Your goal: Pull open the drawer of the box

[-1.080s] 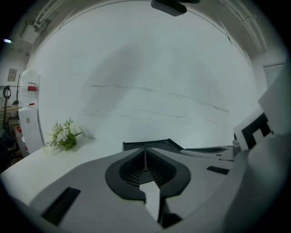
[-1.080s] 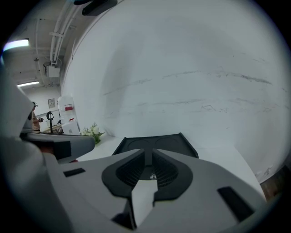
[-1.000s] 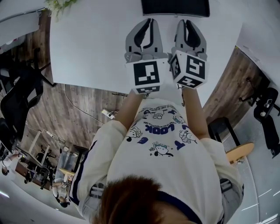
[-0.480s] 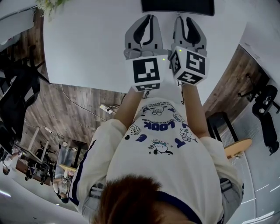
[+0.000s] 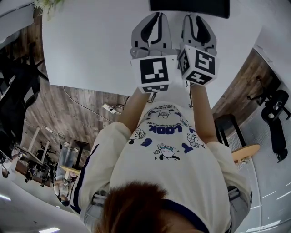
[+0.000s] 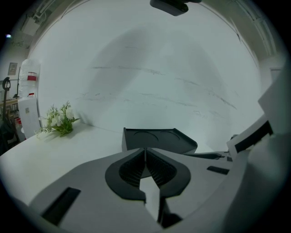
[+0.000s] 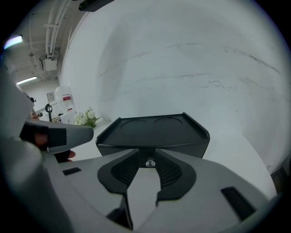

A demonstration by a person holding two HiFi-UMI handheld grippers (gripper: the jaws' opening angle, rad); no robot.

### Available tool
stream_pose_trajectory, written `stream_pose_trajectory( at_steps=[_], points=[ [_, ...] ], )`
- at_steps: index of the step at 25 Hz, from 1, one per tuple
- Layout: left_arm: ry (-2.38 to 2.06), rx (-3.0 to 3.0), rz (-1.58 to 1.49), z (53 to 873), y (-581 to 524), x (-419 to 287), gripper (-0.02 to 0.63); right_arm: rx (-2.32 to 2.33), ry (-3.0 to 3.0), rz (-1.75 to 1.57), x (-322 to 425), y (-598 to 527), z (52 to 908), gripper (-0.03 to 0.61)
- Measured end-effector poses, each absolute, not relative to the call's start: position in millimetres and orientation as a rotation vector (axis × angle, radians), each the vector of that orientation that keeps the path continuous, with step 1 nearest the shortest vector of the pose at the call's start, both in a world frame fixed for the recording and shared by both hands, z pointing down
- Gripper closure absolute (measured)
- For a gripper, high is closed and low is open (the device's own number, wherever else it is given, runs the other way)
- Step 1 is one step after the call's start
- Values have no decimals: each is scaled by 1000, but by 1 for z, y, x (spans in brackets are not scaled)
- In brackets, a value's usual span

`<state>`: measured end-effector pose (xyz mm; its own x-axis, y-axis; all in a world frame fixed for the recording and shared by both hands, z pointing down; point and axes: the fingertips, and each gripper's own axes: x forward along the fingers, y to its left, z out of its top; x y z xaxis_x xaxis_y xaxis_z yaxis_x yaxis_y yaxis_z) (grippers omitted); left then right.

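Head view: the left tool (image 5: pixel 151 20) and right tool (image 5: pixel 198 20) are held side by side over the white worktop (image 5: pixel 91 45), both pointing at the black box (image 5: pixel 188 5). The box sits at the far edge of the picture, just beyond the tool tips, and only a strip of it shows, so the drawer cannot be judged here.

Left gripper view: the left tool (image 6: pixel 145 152) has its ribbed pads pressed together with nothing between them. The black box (image 6: pixel 159 136), with its tray-like top, stands just ahead and slightly to the right. A small bunch of white flowers (image 6: pixel 58 122) lies well off to the left. This tool is not bracing the box. A pull on the drawer could therefore drag the whole box across the smooth worktop, leaving the drawer unopened.

Right gripper view: the right tool (image 7: pixel 150 157) is parted only a crack and seems to hold nothing. A small silver knob (image 7: pixel 150 162) on the box front shows in that gap, so the drawer looks unopened. With so narrow an opening, the tips may butt the knob or shove the box back. A shallow pinch on such a small knob could also slip off mid-pull.
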<state>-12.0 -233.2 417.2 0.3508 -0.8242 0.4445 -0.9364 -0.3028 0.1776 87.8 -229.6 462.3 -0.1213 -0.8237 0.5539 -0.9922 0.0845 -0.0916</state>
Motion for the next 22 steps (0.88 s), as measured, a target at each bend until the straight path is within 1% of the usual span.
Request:
stream_pose_trajectory(
  at_steps=[7,22],
  points=[
    [-1527,2201,401,431,-236,-8,589,1753,-1993,660,90,-234,483,440],
    [-1509,2185,423,443,-240,-3,589,1711,-1967,690,89,-235,501,442]
  ],
)
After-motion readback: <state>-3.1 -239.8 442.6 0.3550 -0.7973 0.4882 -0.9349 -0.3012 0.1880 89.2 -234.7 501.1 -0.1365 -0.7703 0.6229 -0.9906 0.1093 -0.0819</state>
